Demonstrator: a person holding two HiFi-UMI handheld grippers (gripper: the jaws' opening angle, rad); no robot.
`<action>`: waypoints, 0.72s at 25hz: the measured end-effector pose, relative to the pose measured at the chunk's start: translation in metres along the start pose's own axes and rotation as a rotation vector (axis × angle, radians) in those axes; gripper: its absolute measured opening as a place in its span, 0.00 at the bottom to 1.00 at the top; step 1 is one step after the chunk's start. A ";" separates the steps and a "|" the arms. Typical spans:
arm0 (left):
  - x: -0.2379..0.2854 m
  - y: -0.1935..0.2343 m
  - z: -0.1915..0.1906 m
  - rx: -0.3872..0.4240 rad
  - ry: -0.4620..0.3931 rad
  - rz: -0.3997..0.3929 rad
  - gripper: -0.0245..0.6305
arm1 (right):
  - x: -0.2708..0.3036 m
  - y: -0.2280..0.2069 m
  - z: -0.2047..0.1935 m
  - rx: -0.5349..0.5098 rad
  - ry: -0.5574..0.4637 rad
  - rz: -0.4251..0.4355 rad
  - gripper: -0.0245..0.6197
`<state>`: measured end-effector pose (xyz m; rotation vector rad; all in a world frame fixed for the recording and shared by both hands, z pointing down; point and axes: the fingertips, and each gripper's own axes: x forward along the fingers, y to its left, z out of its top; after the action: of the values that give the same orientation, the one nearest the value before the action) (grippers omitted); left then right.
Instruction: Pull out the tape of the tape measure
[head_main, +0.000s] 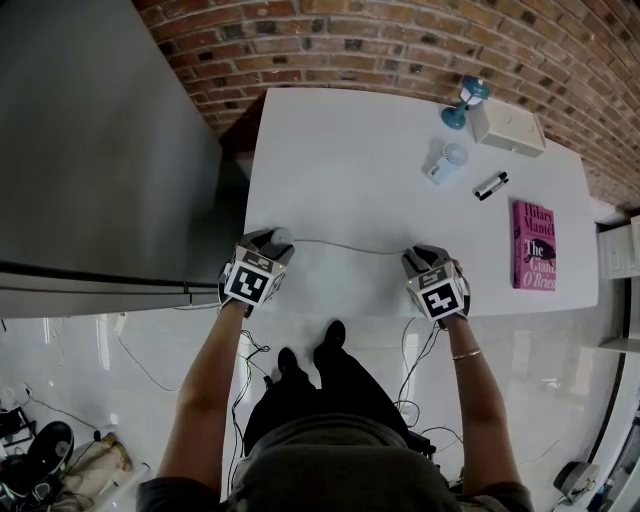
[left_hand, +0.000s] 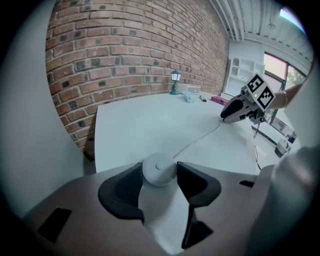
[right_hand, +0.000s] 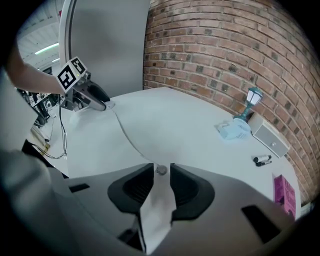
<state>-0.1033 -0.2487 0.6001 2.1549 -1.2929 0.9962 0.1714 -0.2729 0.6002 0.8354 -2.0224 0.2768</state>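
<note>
My left gripper (head_main: 268, 243) sits at the near left part of the white table (head_main: 340, 160), and its jaws are clamped on the tape measure (left_hand: 159, 171) — a round white case with a small button in its centre. In the left gripper view both pads press on the sides of the case, which rests on the table top.

From the case a thin tape (head_main: 345, 246) runs rightward along the near side of the table to my right gripper (head_main: 422, 258), sagging in a slight curve and lying on the surface. In the right gripper view the small round end tab (right_hand: 161, 170) of the tape sits between the jaw tips, but the jaws stand apart and I see a gap beside the tab — they are not pinching it.

Farther back on the right of the table stand a small teal lantern (head_main: 468, 100) and, just beside it, a white box (head_main: 508, 128). Nearer to me lie a pale blue packet (head_main: 445, 160), a black marker (head_main: 491, 185) and a pink book (head_main: 533, 245), all well apart from the tape. A brick wall (head_main: 400, 40) runs behind the table.
</note>
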 end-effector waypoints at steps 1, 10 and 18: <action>0.000 0.000 0.000 -0.002 -0.002 0.000 0.38 | -0.001 0.000 0.001 0.010 -0.009 -0.002 0.21; -0.011 0.005 0.010 -0.048 -0.067 0.015 0.38 | -0.019 0.005 0.031 0.113 -0.142 -0.026 0.20; -0.048 0.013 0.035 -0.093 -0.209 0.063 0.38 | -0.041 0.026 0.077 0.168 -0.286 -0.013 0.18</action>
<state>-0.1173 -0.2514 0.5403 2.2047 -1.4812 0.7331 0.1184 -0.2724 0.5267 1.0410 -2.2811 0.3400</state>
